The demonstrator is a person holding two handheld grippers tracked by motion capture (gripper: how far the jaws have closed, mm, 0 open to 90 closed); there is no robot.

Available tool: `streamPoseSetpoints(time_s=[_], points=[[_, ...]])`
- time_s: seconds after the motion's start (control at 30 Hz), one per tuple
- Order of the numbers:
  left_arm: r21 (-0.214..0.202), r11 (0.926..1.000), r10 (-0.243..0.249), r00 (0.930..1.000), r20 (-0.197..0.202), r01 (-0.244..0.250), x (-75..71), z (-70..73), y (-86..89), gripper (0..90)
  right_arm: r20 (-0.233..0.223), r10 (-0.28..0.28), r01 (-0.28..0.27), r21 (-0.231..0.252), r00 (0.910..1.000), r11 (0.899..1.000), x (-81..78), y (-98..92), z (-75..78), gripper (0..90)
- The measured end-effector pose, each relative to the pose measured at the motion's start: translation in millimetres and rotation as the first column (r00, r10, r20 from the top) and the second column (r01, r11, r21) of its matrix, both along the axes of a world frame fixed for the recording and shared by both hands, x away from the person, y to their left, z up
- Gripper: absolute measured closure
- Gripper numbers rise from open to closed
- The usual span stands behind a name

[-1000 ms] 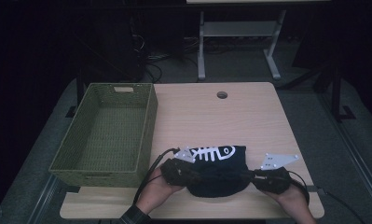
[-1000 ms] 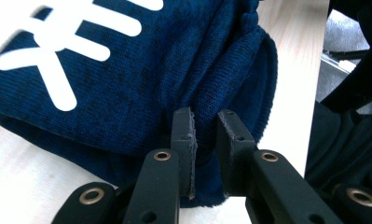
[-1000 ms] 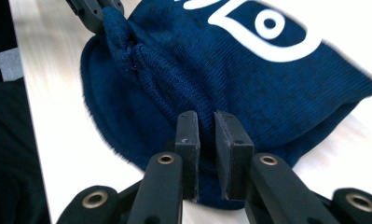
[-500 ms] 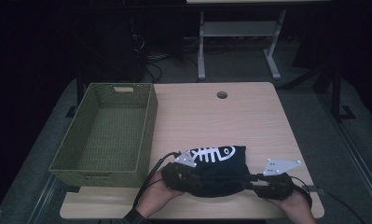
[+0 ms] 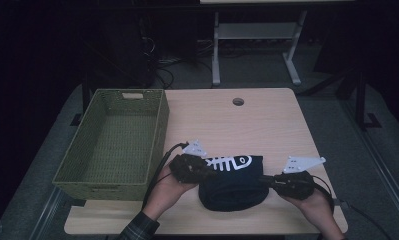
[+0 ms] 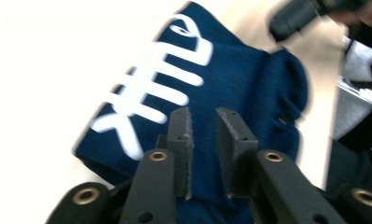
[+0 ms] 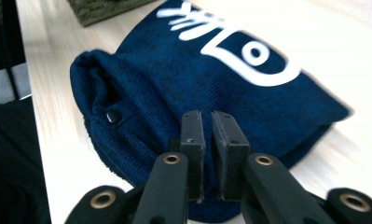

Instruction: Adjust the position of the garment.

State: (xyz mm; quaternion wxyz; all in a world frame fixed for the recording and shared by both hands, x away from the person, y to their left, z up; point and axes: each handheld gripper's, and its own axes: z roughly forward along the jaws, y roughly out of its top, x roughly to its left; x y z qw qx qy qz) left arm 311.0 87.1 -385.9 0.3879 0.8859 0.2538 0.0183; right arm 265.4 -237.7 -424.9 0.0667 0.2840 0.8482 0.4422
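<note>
High view, item one: a folded dark-blue garment (image 5: pixel 233 182) with a white fishbone print is seen lying near the front edge of the surface (image 5: pixel 267 120), right of centre and well apart from the far edge. It is judged to be folded into a compact bundle so that it can be lifted as one piece.

Item two: a green woven basket (image 5: pixel 159 127), seen with nothing in it, is set at the left of the surface, just beside the garment's left end. Its nearness suggests it is meant as the receptacle for the folded piece.

Item three: the left claw (image 5: pixel 209 172) is placed at the garment's left end. In the left gripper view the left claw's jaws are held a narrow gap apart above the blue cloth (image 6: pixel 249 88), with no fabric seen pinched between them.

Item four: the right claw (image 5: pixel 263 178) is placed at the garment's right end. In the right gripper view the right claw (image 7: pixel 210 130) is drawn almost closed, only a slit being left, and the knit (image 7: pixel 183 74) is seen beyond the tips; whether any cloth is caught cannot be told.

Both ends are flanked, presumably so that the bundle is kept from unfolding when it is gripped and carried.
</note>
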Motion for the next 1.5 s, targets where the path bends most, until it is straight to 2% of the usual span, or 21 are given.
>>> streamPoseSetpoints(time_s=[0.13,0.17,0.23,0.33,0.47,0.53,0.73,0.83,0.87,0.93,1.03,1.07,1.13,1.2,1.23,1.3,1.33,1.37,1.5], points=[[0.033,0.9988,0.036,0.9991,-0.021,-0.035,18.9,-10.0,-6.7,86.0,-0.027,0.022,-0.022,-0.025,0.9994,0.999,1.9,5.4,-10.9,87.3],[0.033,0.9988,0.036,0.9991,-0.021,-0.035,18.9,-10.0,-6.7,86.8,-0.043,0.025,-0.027,-0.026,0.9987,0.999,1.7,5.4,-13.6,88.3],[0.075,0.9963,0.045,0.9981,-0.043,-0.042,27.6,-22.4,-14.5,88.3,-0.055,0.031,-0.033,-0.037,0.998,0.999,1.4,6.5,-18.9,89.4],[0.121,0.9921,0.041,0.9981,-0.046,-0.036,34.1,-34.9,-21.8,88.8,-0.075,0.045,-0.049,-0.052,0.9962,0.997,0.0,9.9,-26.0,89.7],[0.154,0.9878,0.032,0.9983,-0.049,-0.024,42.8,-46.9,-27.9,89.7,-0.099,0.063,-0.069,-0.056,0.993,0.996,-1.8,17.3,-33.9,89.9],[0.157,0.9873,0.033,0.9984,-0.046,-0.026,46.3,-51.2,-30.3,90.0,-0.106,0.071,-0.077,-0.058,0.9918,0.995,-3.2,22.8,-36.3,90.0],[0.179,0.9839,0.016,0.9994,-0.032,-0.01,58.5,-58.6,-35.4,90.0,-0.088,0.104,-0.113,-0.098,0.9907,0.989,-6.3,41.5,-38.7,90.0],[0.182,0.9832,0.016,0.9995,-0.029,-0.01,62.7,-60.1,-39.9,90.0,-0.079,0.116,-0.123,-0.1,0.9901,0.987,-8.8,49.2,-39.4,90.0],[0.2,0.9798,-0.003,0.9997,-0.025,0.008,64.7,-59.8,-40.4,90.0,-0.076,0.117,-0.125,-0.102,0.9901,0.987,-9.5,51.1,-39.5,90.0],[0.198,0.9801,-0.007,0.9999,-0.014,0.009,65.8,-60.5,-42.3,90.0,-0.066,0.125,-0.132,-0.109,0.9899,0.985,-11.6,56.2,-39.9,90.0],[0.183,0.9831,0.009,0.9997,-0.021,-0.005,64.3,-57.2,-39.8,90.0,-0.055,0.131,-0.137,-0.115,0.9899,0.984,-12.7,59.4,-39.4,90.0],[0.151,0.9883,0.027,0.9991,-0.031,-0.022,61.8,-54.1,-37.8,90.0,-0.052,0.131,-0.136,-0.114,0.9901,0.984,-13.1,59.0,-38.8,90.0],[0.111,0.9936,0.024,0.9988,-0.042,-0.019,56.7,-46.4,-33.3,90.0,-0.04,0.126,-0.13,-0.103,0.9912,0.986,-14.5,56.2,-35.1,90.0],[0.099,0.9951,0.016,0.999,-0.042,-0.012,49.4,-37.2,-28.5,90.0,-0.011,0.112,-0.112,-0.067,0.9937,0.991,-15.8,50.4,-29.4,89.9],[0.092,0.9957,0.014,0.9987,-0.048,-0.01,43.9,-33.3,-26.6,90.0,0.003,0.105,-0.105,-0.066,0.9944,0.992,-16.5,47.7,-26.6,89.8],[0.098,0.9952,0.005,0.9989,-0.047,0.0,39.9,-30.5,-24.2,89.8,0.029,0.088,-0.086,-0.063,0.9957,0.994,-17.4,42.4,-22.6,89.7],[0.112,0.9937,-0.001,0.9991,-0.043,0.006,27.3,-25.4,-16.3,88.7,0.033,0.074,-0.072,-0.05,0.9967,0.996,-18.1,37.9,-20.3,88.9],[0.111,0.9938,0.004,0.9989,-0.047,0.001,23.0,-25.4,-13.2,87.5,0.04,0.063,-0.062,-0.045,0.9972,0.997,-18.5,34.0,-18.9,87.6],[0.135,0.9908,0.021,0.9978,-0.063,-0.012,16.3,-35.1,-5.5,84.0,0.054,0.013,-0.011,-0.032,0.9984,0.999,-18.0,18.9,-17.2,80.2]])
